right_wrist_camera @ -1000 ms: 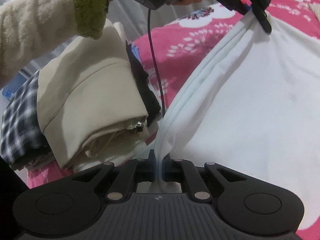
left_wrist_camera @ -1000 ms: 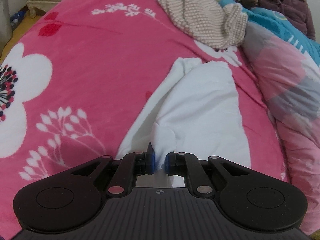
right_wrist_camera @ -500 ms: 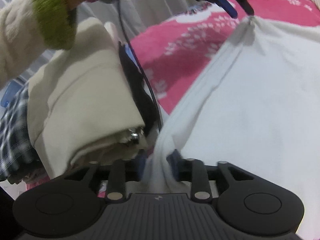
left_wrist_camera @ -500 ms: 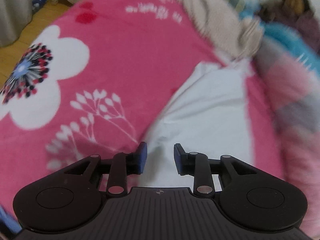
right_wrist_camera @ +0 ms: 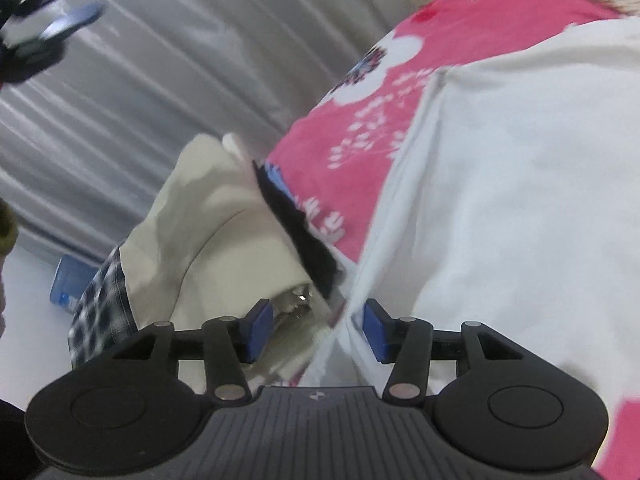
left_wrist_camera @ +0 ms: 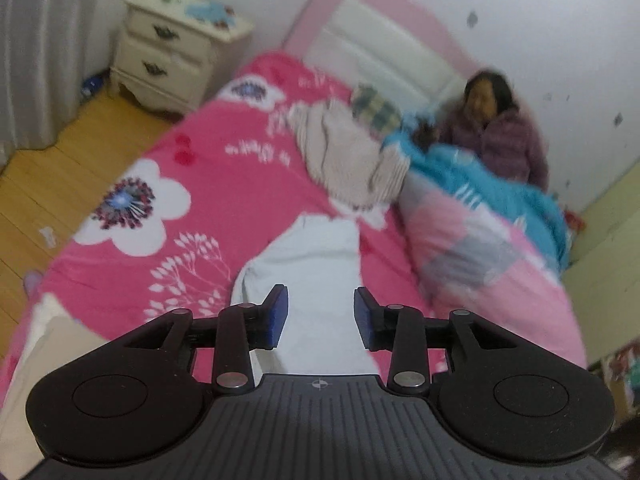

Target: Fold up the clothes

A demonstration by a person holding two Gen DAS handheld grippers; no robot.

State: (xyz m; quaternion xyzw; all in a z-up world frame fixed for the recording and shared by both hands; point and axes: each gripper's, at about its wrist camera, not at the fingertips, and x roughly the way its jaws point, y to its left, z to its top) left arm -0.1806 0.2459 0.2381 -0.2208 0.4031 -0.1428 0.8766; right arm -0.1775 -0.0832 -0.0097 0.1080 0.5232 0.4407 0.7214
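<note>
A white garment point(left_wrist_camera: 316, 256) lies folded lengthwise on the pink flowered bedspread point(left_wrist_camera: 208, 184). In the left wrist view my left gripper point(left_wrist_camera: 320, 308) hangs high above its near end, jaws opening, with nothing between the blue pads. In the right wrist view my right gripper point(right_wrist_camera: 316, 320) sits low at the white garment's point(right_wrist_camera: 520, 200) near edge. Its jaws are opening, and a fold of the cloth lies loose between the pads without being pressed. The left gripper point(right_wrist_camera: 52, 36) shows blurred at the top left of that view.
A stack of folded clothes sits left of the right gripper: a beige garment point(right_wrist_camera: 208, 240), a plaid one point(right_wrist_camera: 100, 304), a black one point(right_wrist_camera: 308, 240). A knitted garment point(left_wrist_camera: 348, 160), a quilt point(left_wrist_camera: 480, 240) and a seated person point(left_wrist_camera: 504, 136) occupy the bed's head. Nightstand point(left_wrist_camera: 176, 52) at left.
Both grippers were shut on the white garment's edge and have let go. The left gripper rose far above the bed. The right one opened wide and rolled a little.
</note>
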